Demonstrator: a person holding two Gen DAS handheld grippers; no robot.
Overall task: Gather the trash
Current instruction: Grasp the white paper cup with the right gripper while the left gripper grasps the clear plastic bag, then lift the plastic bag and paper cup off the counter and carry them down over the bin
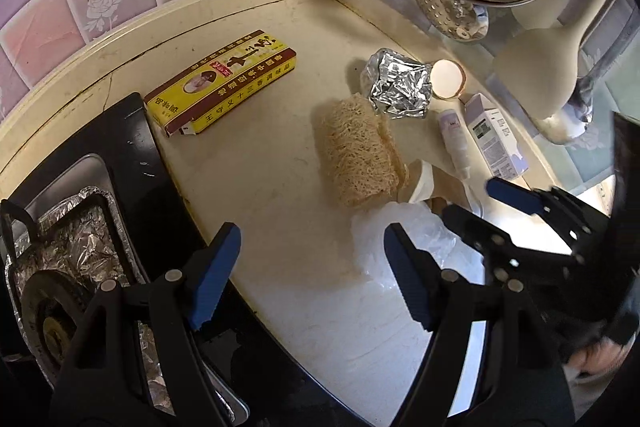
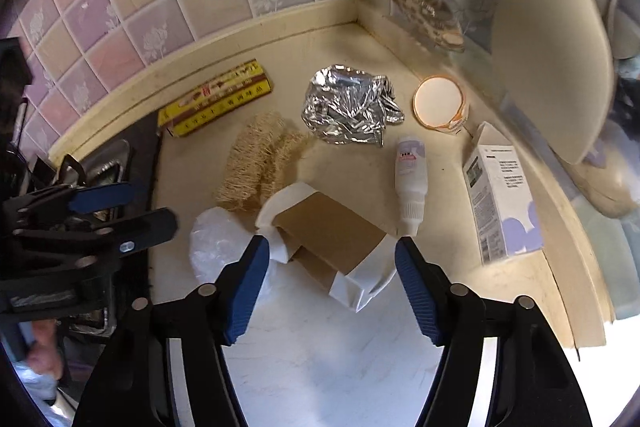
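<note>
Flattened cardboard box (image 2: 332, 239): on the countertop (image 2: 352, 347) just ahead of the right gripper (image 2: 328, 283), long axis running far-left to near-right, open end near-right.
Right gripper: jaws wide, empty.
Left gripper (image 1: 312, 275): jaws wide, empty, over the counter edge beside the stove (image 1: 68, 267).
Clear plastic bag (image 2: 216, 243): touching box's left side.
Loofah (image 2: 260, 159): just behind box.
Crumpled foil (image 2: 348, 107): farther back.
Paper cup (image 2: 438, 103): upright; contents can't tell.
White bottle (image 2: 410, 179): lying, nozzle toward camera.

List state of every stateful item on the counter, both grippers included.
left gripper: open, empty
right gripper: open, empty
flattened carton: torn open, lying flat
foil ball: crumpled
yellow box: lying flat, end flap open
paper cup: upright
white bottle: lying down
</note>
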